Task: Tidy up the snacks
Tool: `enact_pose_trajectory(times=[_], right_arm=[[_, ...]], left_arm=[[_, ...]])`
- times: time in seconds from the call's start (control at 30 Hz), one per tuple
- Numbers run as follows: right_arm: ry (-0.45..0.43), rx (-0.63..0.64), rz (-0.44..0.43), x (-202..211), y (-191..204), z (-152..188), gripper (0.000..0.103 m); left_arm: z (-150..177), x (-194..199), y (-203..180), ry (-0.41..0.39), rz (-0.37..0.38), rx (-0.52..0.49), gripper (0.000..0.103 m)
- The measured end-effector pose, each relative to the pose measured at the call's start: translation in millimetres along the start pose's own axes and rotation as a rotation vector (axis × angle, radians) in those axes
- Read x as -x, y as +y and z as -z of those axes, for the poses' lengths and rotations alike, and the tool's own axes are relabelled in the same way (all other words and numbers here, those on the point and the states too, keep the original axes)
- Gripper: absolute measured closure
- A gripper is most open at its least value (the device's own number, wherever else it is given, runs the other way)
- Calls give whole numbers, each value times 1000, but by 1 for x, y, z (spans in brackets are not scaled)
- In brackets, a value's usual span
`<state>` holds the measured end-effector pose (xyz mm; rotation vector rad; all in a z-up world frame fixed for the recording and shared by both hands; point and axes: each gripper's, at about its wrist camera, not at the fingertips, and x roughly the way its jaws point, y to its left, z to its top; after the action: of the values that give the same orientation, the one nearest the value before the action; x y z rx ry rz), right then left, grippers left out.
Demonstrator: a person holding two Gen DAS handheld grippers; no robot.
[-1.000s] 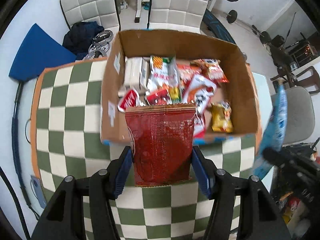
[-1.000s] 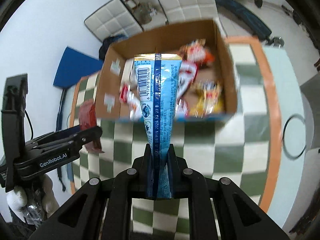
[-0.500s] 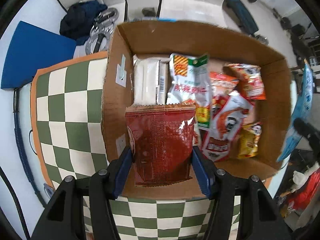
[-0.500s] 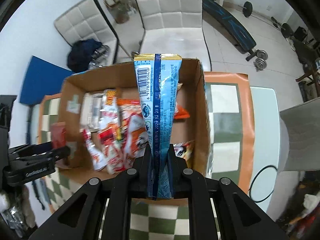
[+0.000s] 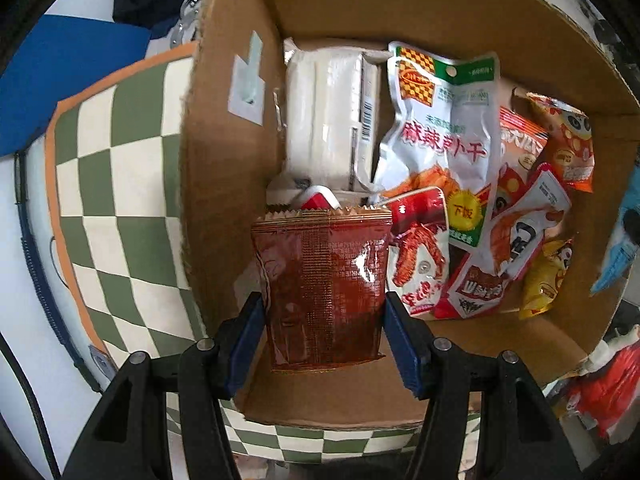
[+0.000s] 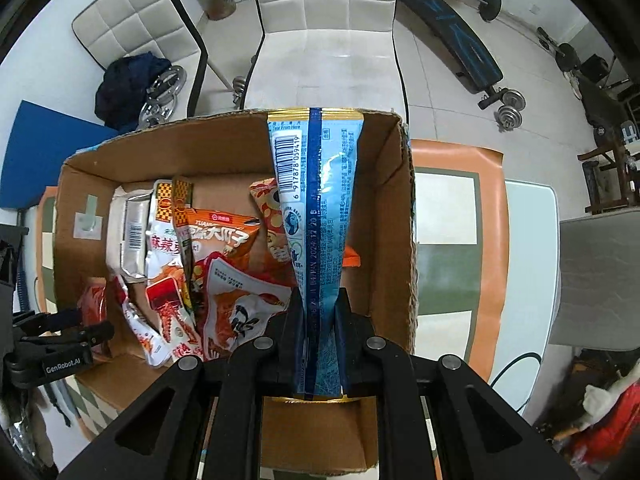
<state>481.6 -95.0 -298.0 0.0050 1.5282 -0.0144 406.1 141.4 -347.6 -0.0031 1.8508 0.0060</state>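
Note:
My left gripper is shut on a dark red snack packet, held upright by its two edges over the near left corner of the cardboard box. My right gripper is shut on a light blue snack packet, gripped edge-on above the right side of the same box. Inside lie several packets: a white wrapped pack, a silver packet with red print, and orange and yellow bags. The left gripper shows at the left edge of the right wrist view.
The box stands on a green and white checked cloth with an orange border. Two white padded chairs stand beyond the table. A blue mat, dark clothing and weight plates lie on the floor. A weight bench is at the far right.
Both grippers have moved forward and down with their packets, from in front of the box to over its inside. The box now fills both views.

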Motion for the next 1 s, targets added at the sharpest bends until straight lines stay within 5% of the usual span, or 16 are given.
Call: enact_pose_trajectory(times=[0.13,0.2,0.27,0.57,0.67,1.0], right_arm=[[16,1,24,-6,1,-3,87],[22,8,43,-7,2,-4,73],[29,14,36,-8,4,-3,16],[11,14,0,-1,14,10,14],[1,11,-11,1,17,19,13],[-32,0,-34,5,25,52,8]], left_arm=[[0,5,1,-38,-10,18,39],[-1,10,1,-60,-15,25,31],[-2,14,1,-73,-26,28,25],[4,33,-1,-139,8,32,20],[10,41,-4,-176,12,31,8],[29,48,-4,-252,60,45,8]])
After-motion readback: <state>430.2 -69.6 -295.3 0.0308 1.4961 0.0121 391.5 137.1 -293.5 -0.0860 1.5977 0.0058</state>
